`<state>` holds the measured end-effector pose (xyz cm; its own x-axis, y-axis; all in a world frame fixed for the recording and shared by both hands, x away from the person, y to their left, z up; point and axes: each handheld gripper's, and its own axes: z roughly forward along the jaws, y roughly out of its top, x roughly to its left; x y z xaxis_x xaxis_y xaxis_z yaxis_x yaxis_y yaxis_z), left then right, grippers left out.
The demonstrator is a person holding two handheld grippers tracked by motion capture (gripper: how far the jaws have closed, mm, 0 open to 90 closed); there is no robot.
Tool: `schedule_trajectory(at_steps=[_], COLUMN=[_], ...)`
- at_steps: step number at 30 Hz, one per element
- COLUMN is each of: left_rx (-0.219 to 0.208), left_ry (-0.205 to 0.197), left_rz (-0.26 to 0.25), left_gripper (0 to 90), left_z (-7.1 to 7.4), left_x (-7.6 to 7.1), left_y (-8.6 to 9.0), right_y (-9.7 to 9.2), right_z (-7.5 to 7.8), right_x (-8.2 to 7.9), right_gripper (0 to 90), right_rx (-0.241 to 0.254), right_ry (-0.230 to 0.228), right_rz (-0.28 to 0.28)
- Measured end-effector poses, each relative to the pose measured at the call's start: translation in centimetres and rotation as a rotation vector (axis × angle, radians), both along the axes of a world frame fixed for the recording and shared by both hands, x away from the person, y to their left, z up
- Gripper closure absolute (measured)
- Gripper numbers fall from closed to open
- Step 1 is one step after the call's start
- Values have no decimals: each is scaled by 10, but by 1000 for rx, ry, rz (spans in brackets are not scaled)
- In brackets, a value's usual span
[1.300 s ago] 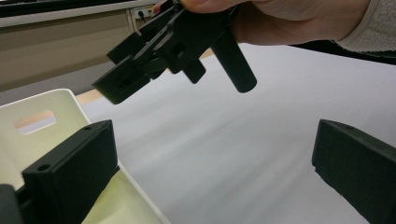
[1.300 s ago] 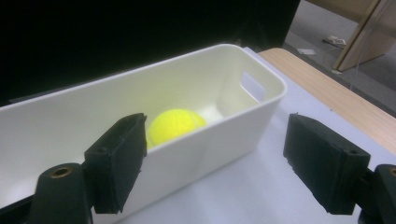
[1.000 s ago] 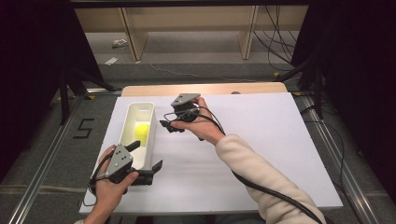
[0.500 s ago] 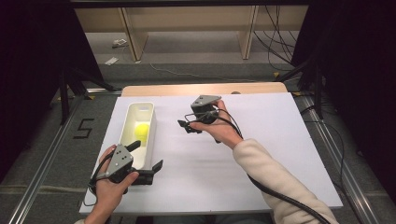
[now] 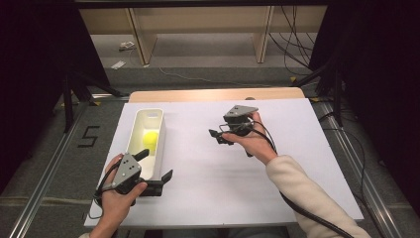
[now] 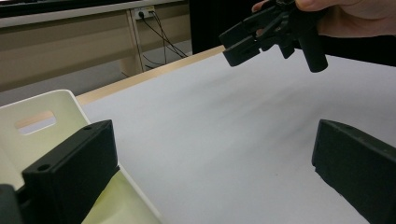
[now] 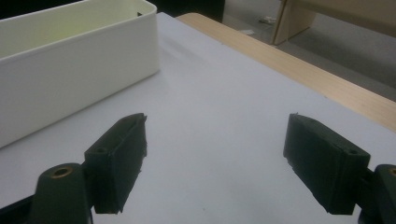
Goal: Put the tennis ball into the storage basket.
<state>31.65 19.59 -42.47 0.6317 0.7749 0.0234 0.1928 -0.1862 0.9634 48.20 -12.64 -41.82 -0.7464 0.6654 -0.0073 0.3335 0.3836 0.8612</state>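
Two hand-held grippers work over a white-topped table [image 5: 297,163]: the left hand-held gripper [image 5: 154,170] sits at the near end of a long, narrow white plastic bin [image 5: 151,118], jaws spread astride the bin's near right corner, one jaw inside it and one out over the table. The right hand-held gripper [image 5: 216,136] hangs above mid-table, well apart from the bin, jaws spread and holding nothing. A small yellow-green ball [image 5: 150,137] lies on the bin's floor, about midway along.

One risk, judging from here: closing the left jaws on the wall could tip or drag the light bin and set the ball rolling.

From the high view comes the ball itself; the left gripper view offers the bin's slotted handle [image 6: 35,119], while the right gripper view gives the bin's outer side wall [image 7: 74,70].
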Motion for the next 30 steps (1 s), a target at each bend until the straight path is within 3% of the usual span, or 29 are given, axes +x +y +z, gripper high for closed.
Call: schedule_trajectory(at_steps=[11, 30], left_rx=[-1, 0], left_ry=[1, 1], left_rz=[5, 11], left_gripper=[0, 0], left_z=[0, 0], left_x=[0, 0], left_y=[0, 1], right_y=[-39, -107], right_z=[1, -11], right_x=[-10, -36], right_gripper=[220, 219], right_rx=[9, -3], right_ry=[-15, -4], right_rz=[-60, -164])
